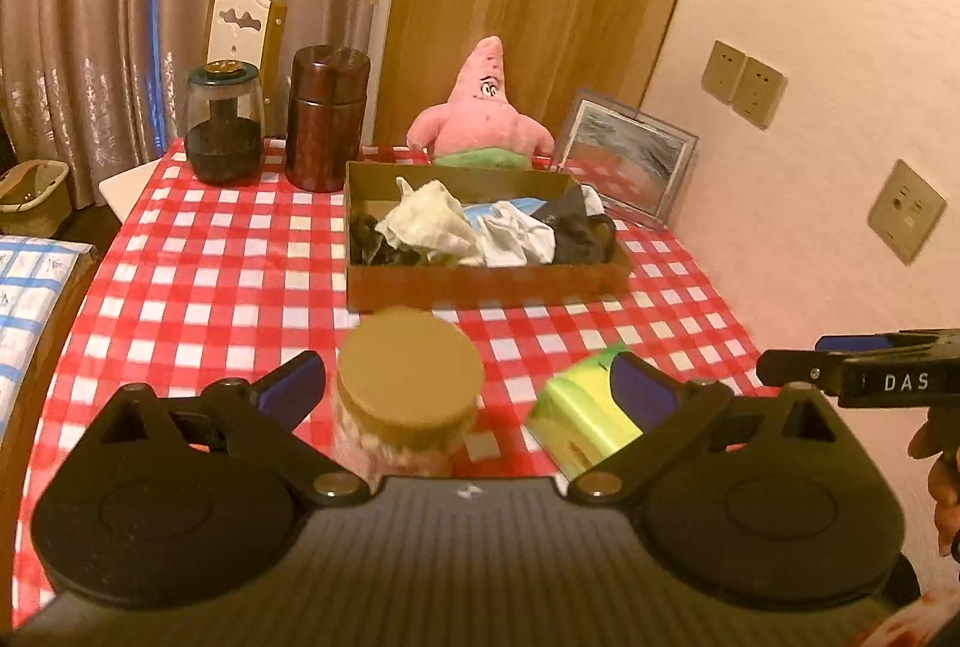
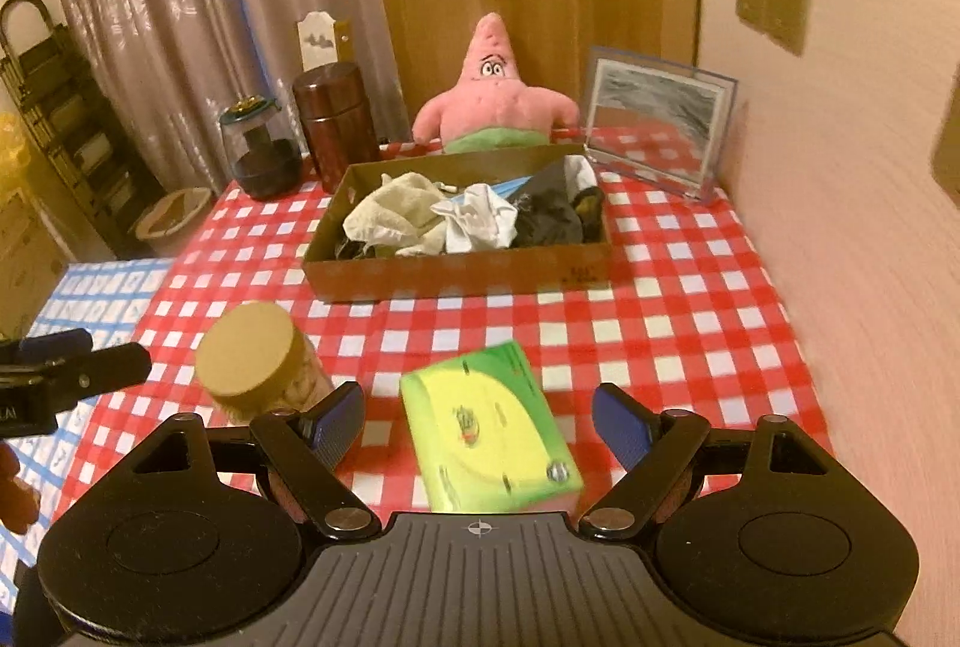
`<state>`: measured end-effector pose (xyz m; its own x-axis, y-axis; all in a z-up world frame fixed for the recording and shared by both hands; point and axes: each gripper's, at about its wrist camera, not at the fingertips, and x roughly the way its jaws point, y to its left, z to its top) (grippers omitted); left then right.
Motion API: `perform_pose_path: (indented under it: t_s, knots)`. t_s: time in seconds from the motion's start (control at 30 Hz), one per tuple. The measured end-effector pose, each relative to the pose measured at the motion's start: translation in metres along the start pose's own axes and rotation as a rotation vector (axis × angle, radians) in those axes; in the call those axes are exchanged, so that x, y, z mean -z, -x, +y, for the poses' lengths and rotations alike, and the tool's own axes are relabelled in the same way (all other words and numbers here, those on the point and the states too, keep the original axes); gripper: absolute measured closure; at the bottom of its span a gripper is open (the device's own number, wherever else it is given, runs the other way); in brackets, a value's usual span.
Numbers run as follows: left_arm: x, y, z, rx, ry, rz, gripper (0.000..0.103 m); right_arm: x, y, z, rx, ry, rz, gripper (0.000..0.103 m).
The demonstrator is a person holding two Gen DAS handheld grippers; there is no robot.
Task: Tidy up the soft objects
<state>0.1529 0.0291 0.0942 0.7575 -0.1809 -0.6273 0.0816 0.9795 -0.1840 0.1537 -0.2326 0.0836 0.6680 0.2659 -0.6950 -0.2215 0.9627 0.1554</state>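
A shallow cardboard box [image 1: 480,281] [image 2: 456,272] sits mid-table on the red-checked cloth [image 1: 210,275]. It holds crumpled cloths: a cream one [image 1: 432,221], a white one [image 2: 477,221] and a dark one [image 1: 576,233]. A pink starfish plush [image 1: 480,107] [image 2: 495,101] stands behind it. My left gripper [image 1: 465,368] is open; a tan-lidded jar [image 1: 411,377] shows in its gap, untouched. My right gripper [image 2: 480,401] is open over a green tissue pack [image 2: 489,431], pads clear of it. Each gripper shows at the other view's edge: the right gripper [image 1: 840,365] and the left gripper [image 2: 72,365].
At the back left stand a dark glass jar [image 1: 225,131] and a brown canister [image 1: 327,119], with a chair back [image 1: 243,23] behind. A framed picture [image 1: 630,161] leans at the back right by the wall. A blue-checked surface [image 1: 36,299] adjoins the table's left side.
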Motion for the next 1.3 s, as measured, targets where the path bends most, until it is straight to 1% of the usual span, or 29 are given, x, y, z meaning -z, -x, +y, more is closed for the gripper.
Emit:
perform_pose_path:
  t_s: [0.1, 0.2, 0.27, 0.33, 0.37, 0.47, 0.6, 0.77, 0.93, 1.1, 1.3]
  knots:
    - [0.02, 0.015, -0.006, 0.008, 0.003, -0.013, 0.003, 0.017, 0.014, 0.001, 0.017, -0.006, -0.012, 0.02]
    - [0.035, 0.031, -0.011, -0.011, -0.002, -0.021, 0.003, 0.035, 0.026, 0.003, 0.026, -0.011, -0.017, 0.02]
    - [0.043, 0.041, -0.015, -0.038, -0.006, -0.03, 0.003, 0.046, 0.033, 0.005, 0.032, -0.004, -0.02, 0.02]
    - [0.05, 0.05, -0.016, -0.04, 0.003, -0.046, 0.003, 0.055, 0.039, 0.007, 0.036, 0.0, -0.025, 0.02]
    - [0.054, 0.054, -0.018, -0.046, 0.013, -0.039, 0.003, 0.06, 0.042, 0.008, 0.039, 0.0, -0.026, 0.02]
    - [0.062, 0.061, -0.025, -0.075, -0.012, -0.016, 0.004, 0.071, 0.051, 0.01, 0.042, 0.002, -0.03, 0.02]
    - [0.075, 0.069, -0.033, -0.101, -0.011, 0.013, 0.007, 0.081, 0.062, 0.012, 0.04, -0.006, -0.033, 0.02]
    - [0.09, 0.073, -0.039, -0.126, -0.01, 0.041, 0.008, 0.091, 0.071, 0.018, 0.031, 0.006, -0.03, 0.02]
    - [0.1, 0.076, -0.041, -0.127, -0.005, 0.064, 0.008, 0.097, 0.076, 0.021, 0.034, 0.01, -0.028, 0.02]
    - [0.107, 0.075, -0.04, -0.109, 0.015, 0.102, 0.008, 0.102, 0.076, 0.023, 0.034, 0.01, -0.017, 0.02]
    - [0.109, 0.077, -0.043, -0.124, 0.007, 0.109, 0.007, 0.108, 0.075, 0.028, 0.035, 0.025, -0.004, 0.02]
